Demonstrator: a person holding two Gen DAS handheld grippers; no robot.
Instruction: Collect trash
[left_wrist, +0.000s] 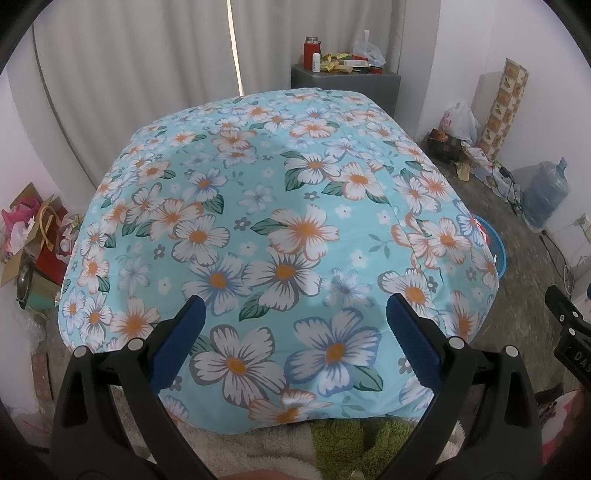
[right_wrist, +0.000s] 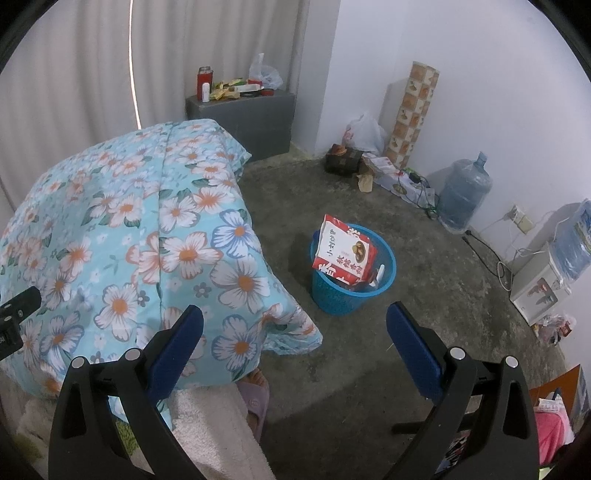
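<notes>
A table draped in a blue floral cloth (left_wrist: 280, 206) fills most of the room in front of me, its surface bare and its cloth hanging down over the corner nearest the floor (right_wrist: 369, 369), which is rough grey concrete. Against the far wall stands a grey cabinet (right_wrist: 251, 122) with a red flask and small packets on top. Along the right-hand wall a big water jug (right_wrist: 465, 192) sits beside a tangle of cables, with a patterned roll and a white plastic bag further back.

On the floor just beside the table's corner stands a blue trash basket (right_wrist: 351, 288), and a red and white food packet (right_wrist: 343, 251) sticks up out of it, leaning on the rim.

The left tool (left_wrist: 295, 325) hangs over the near edge of the table, fingers spread wide and holding nothing. The right tool (right_wrist: 295, 332) hovers above the floor near the basket, likewise released and empty.
</notes>
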